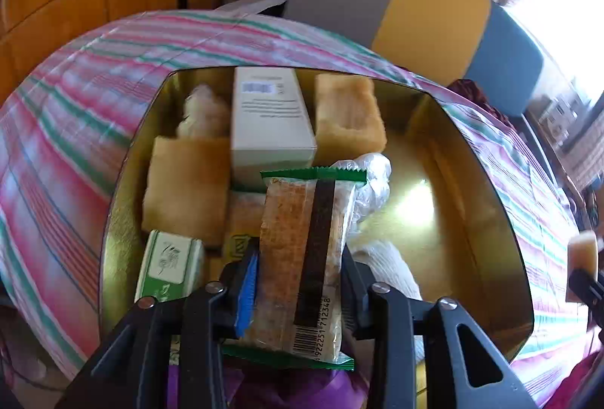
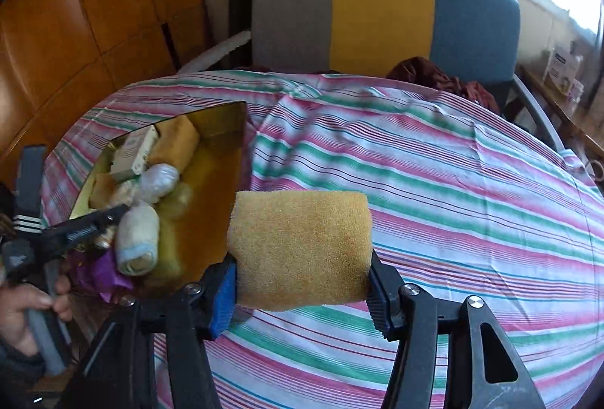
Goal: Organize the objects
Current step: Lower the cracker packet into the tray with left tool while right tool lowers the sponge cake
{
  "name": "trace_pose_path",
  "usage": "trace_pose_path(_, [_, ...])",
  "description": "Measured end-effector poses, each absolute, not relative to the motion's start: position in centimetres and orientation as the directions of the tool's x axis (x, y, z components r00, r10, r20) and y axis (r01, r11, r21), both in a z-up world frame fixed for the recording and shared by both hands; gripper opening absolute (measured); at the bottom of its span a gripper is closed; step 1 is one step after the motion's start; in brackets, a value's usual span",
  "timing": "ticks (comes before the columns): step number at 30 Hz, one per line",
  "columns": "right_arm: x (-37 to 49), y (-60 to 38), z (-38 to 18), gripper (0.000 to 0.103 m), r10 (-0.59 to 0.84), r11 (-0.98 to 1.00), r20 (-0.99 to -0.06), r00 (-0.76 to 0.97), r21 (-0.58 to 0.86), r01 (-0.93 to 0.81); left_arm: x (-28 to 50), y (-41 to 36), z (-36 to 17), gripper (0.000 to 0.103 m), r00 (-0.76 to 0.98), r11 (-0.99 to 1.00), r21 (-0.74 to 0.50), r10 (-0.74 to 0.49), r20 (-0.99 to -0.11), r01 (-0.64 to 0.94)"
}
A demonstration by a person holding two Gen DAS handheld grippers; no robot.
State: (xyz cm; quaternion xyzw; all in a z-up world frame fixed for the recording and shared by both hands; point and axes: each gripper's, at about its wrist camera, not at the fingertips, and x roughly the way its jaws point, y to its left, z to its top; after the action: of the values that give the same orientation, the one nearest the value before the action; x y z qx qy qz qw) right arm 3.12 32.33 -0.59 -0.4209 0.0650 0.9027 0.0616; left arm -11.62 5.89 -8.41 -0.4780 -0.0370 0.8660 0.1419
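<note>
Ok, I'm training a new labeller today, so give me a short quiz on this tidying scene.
1. True or false: the right claw grips a white cardboard box.
2. The green-edged clear snack packet between the left claw's fingers hangs over: A) the gold metal tin; B) a chair seat; C) bare floor.
3. Fill in: the tin stands on a ___ tablecloth.

Key: 1 false, it grips a yellow sponge block; 2 A; 3 striped.

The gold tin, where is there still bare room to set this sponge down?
The gold metal tin has bare floor along its right side, between the clear plastic bag and the right wall. Its left half is crowded with sponges, the white carton and packets.
</note>
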Motion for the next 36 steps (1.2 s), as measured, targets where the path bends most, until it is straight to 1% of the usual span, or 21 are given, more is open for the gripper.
trace_pose_path(4, [2.3, 30.6, -0.3, 0.058, 0.024, -0.988, -0.767, -0.641, 0.080, -0.133, -11.1, 5.6, -7.7, 0.049, -0.500, -0.950, -0.217, 0.304, -0.811, -0.227])
trace_pose_path(6, [1.9, 29.6, -0.2, 0.058, 0.008, -0.990, -0.766, -0.643, 0.085, -0.113, -10.6, 5.3, -6.9, 0.059, -0.527, -0.952, -0.203, 0.296, -0.796, -0.228])
trace_pose_path(7, [1.6, 29.2, -0.1, 0.058, -0.002, -0.991, -0.767, -0.642, 0.087, -0.102, -10.3, 5.0, -6.4, 0.060, -0.543, -0.952, -0.200, 0.297, -0.786, -0.231])
trace_pose_path(13, [-0.3, 25.9, -0.6, 0.059, -0.024, -0.997, -0.776, -0.630, 0.067, -0.045, -8.3, 3.2, -3.7, 0.061, -0.609, -0.955, -0.171, 0.287, -0.739, -0.243])
trace_pose_path(18, [-2.2, 23.5, -1.7, 0.060, -0.017, -0.999, -0.789, -0.614, 0.034, -0.016, -7.2, 1.7, -2.7, 0.061, -0.630, -0.958, -0.171, 0.279, -0.725, -0.228])
trace_pose_path(25, [-3.9, 21.4, -4.5, 0.062, 0.052, -0.999, -0.816, -0.575, -0.046, -0.025, -5.3, 0.1, -2.3, 0.061, -0.667, -0.970, -0.121, 0.233, -0.707, -0.211])
trace_pose_path(29, [-4.2, 21.0, -5.7, 0.068, 0.088, -0.996, -0.825, -0.559, -0.069, -0.056, -5.0, 0.3, -2.4, 0.061, -0.671, -0.972, -0.102, 0.220, -0.708, -0.211])
trace_pose_path(33, [-3.2, 20.6, -4.6, 0.081, 0.110, -0.994, -0.785, -0.610, -0.087, -0.066, -4.4, 0.7, -1.8, 0.061, -0.701, -0.973, -0.075, 0.210, -0.682, -0.219])
trace_pose_path(36, [-2.4, 20.5, -3.5, 0.083, 0.125, -0.992, -0.756, -0.642, -0.098, -0.078, -4.2, 0.9, -1.4, 0.062, -0.712, -0.974, -0.074, 0.209, -0.671, -0.216])
